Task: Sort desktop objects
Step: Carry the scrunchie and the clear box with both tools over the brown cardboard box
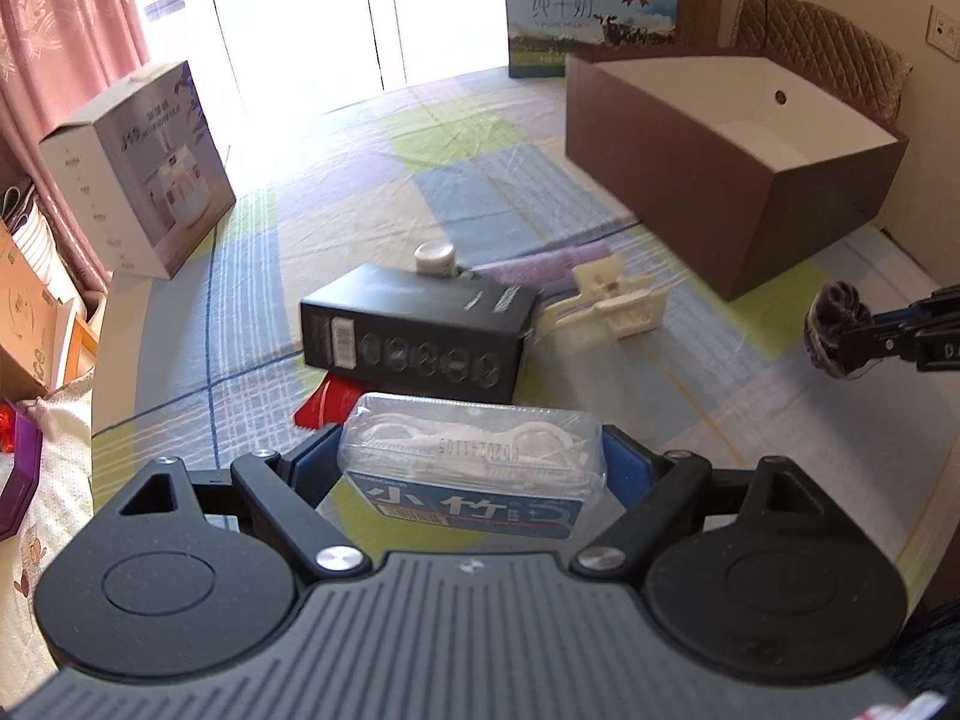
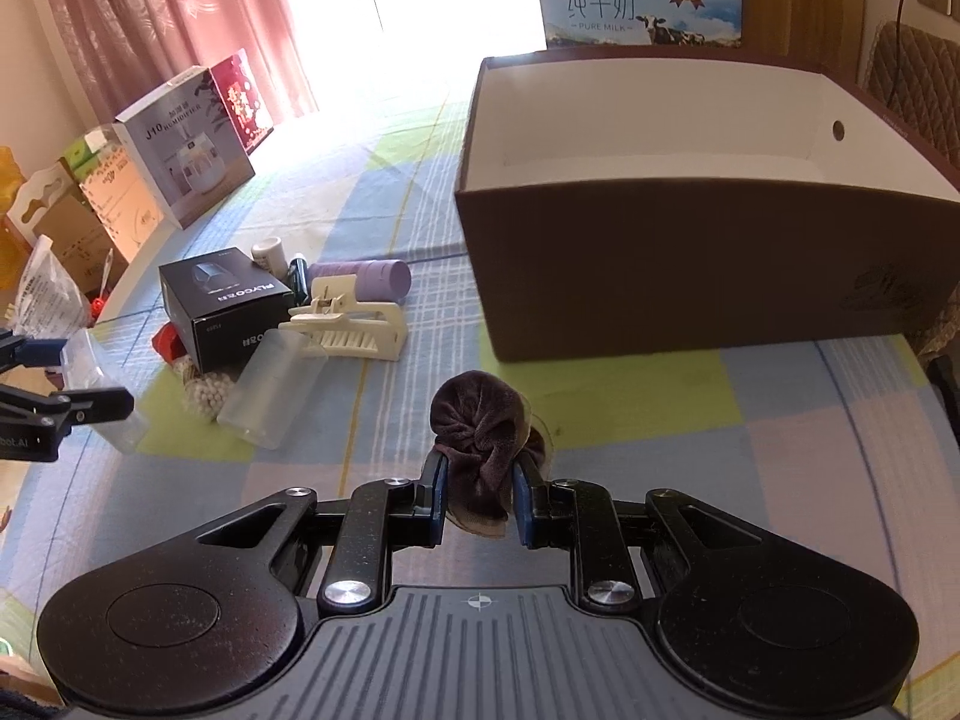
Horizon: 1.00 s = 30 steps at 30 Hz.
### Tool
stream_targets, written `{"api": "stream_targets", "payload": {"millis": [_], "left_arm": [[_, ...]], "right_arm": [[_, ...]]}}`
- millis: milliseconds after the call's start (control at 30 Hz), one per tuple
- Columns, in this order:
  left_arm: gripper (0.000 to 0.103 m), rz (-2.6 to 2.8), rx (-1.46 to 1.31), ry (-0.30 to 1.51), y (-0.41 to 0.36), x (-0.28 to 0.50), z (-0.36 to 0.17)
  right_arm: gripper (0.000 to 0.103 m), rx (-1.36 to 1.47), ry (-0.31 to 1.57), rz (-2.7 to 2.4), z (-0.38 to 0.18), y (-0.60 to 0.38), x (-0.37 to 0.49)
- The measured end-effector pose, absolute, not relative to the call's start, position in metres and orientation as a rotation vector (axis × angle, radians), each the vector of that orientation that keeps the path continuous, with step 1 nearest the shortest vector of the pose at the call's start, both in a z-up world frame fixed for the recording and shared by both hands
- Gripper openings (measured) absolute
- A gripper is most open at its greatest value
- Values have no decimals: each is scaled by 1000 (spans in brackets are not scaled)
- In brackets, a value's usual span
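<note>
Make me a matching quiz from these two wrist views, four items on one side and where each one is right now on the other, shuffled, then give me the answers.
Items
1. floss pick box
2. dark scrunchie
3. cream hair claw
4. brown storage box

Places
A. lying on the tablecloth beside the black carton
B. clamped in the left gripper
C. standing open at the table's far side
D. clamped in the right gripper

Pairs: 1-B, 2-D, 3-A, 4-C

a home living room, by the look of its pink patterned curtains (image 2: 180,12) beside a bright glass door (image 1: 312,18), a checked tablecloth (image 2: 660,396), a quilted chair back (image 1: 822,54) and a milk carton box (image 2: 639,3).
</note>
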<state>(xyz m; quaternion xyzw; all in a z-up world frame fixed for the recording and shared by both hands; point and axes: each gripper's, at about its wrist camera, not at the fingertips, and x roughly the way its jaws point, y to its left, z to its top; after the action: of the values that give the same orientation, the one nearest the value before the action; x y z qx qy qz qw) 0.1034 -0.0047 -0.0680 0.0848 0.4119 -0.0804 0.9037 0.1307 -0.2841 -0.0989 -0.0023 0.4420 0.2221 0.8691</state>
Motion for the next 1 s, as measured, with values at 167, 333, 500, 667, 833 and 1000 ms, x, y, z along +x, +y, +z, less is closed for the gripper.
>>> {"api": "stream_targets", "payload": {"millis": [167,333,500,667,833,1000], "left_arm": [[87,-184,177,810,-37,103,-44],[87,-215,179,763,-74,110,-22],[87,-256,173,728,-111,123,-5],[87,-296,170,685,-150,145,8],[87,-331,179,653,-190,173,15],[87,-349,178,662,-227,209,9]], "right_arm": [[19,-14,916,486,-83,-304,130],[19,-17,891,503,-64,-327,133],[19,-3,862,515,-44,-352,141],[19,6,816,535,-25,-377,156],[19,12,778,547,-10,-399,183],[19,-1,746,542,-4,-416,219]]}}
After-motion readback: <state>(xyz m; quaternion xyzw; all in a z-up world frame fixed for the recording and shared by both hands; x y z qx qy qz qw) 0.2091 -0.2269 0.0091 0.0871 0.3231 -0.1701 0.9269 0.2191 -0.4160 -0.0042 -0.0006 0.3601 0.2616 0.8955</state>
